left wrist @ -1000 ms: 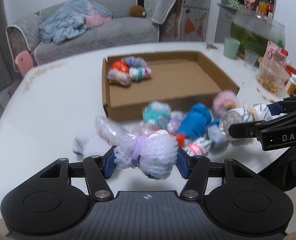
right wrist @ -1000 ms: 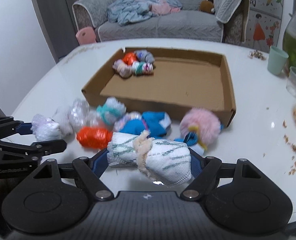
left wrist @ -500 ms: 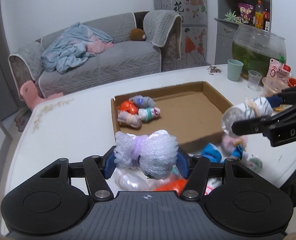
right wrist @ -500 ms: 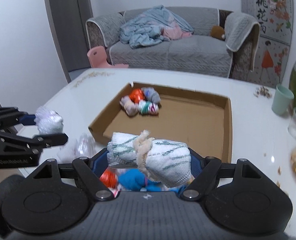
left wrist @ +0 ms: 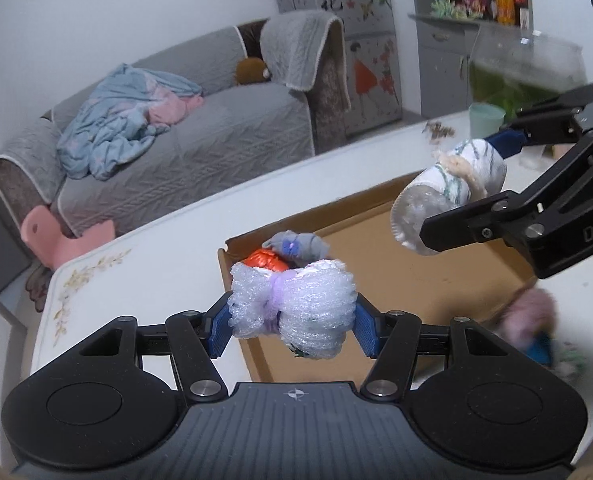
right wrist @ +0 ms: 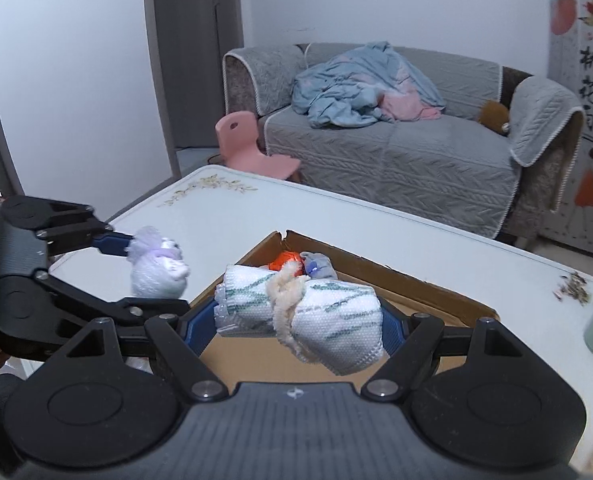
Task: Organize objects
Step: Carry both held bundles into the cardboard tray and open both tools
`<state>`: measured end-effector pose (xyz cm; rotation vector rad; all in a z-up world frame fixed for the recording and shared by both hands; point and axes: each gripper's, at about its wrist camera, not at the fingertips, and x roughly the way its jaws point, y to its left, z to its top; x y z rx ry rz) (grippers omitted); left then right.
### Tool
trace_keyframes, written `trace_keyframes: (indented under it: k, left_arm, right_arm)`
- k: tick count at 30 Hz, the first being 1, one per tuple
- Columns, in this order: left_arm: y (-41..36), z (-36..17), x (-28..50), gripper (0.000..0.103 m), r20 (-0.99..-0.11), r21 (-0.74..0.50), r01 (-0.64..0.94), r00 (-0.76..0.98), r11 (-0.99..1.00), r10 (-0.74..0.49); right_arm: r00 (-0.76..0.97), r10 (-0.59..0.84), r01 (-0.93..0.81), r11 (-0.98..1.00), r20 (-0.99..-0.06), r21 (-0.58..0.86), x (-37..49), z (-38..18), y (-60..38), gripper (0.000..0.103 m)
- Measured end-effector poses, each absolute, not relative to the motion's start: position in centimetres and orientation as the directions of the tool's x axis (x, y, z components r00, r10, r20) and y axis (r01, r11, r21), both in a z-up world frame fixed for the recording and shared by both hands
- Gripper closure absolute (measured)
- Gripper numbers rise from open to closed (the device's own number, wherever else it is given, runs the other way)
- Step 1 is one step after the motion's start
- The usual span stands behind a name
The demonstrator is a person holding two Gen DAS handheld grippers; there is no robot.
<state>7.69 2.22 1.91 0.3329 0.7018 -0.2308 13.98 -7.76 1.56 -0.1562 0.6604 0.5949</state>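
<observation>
Right gripper (right wrist: 298, 320): blue pads clamped on a white bundle with green stripes (right wrist: 308, 314), tied with a cream cord, held above the cardboard tray (right wrist: 416, 284). Tray, far corner: orange bundle (right wrist: 282, 260), grey bundle (right wrist: 318, 264). Left gripper (right wrist: 152, 270), at left: gripping a white-lilac bundle (right wrist: 156, 270) over the white table (right wrist: 376, 236). Beyond: grey sofa (right wrist: 396, 152), blue blanket (right wrist: 356, 80), pink chair (right wrist: 252, 148).

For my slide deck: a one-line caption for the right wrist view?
Right gripper grips a white green-striped cloth bundle above the brown cardboard tray.
</observation>
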Motion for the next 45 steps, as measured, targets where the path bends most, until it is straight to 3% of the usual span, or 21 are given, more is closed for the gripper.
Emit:
trace_keyframes:
  k: [18,45]
  left_arm:
    - [2.8,-5.3,13.9,0.037,-0.795,0.225,0.408,0.602,0.885,-0.076]
    - [1.7,-8.3,16.5,0.034,-0.831,0.238,0.454,0.552,0.859,-0.062]
  right_arm:
    - [0.485,0.459,-0.598,0.795,-0.744,0.101,19.0,-3.3,-6.4,0.026]
    - [0.389,0.392,-0.594,0.799,-0.834,0.099,22.5,-7.3,-4.1,0.024]
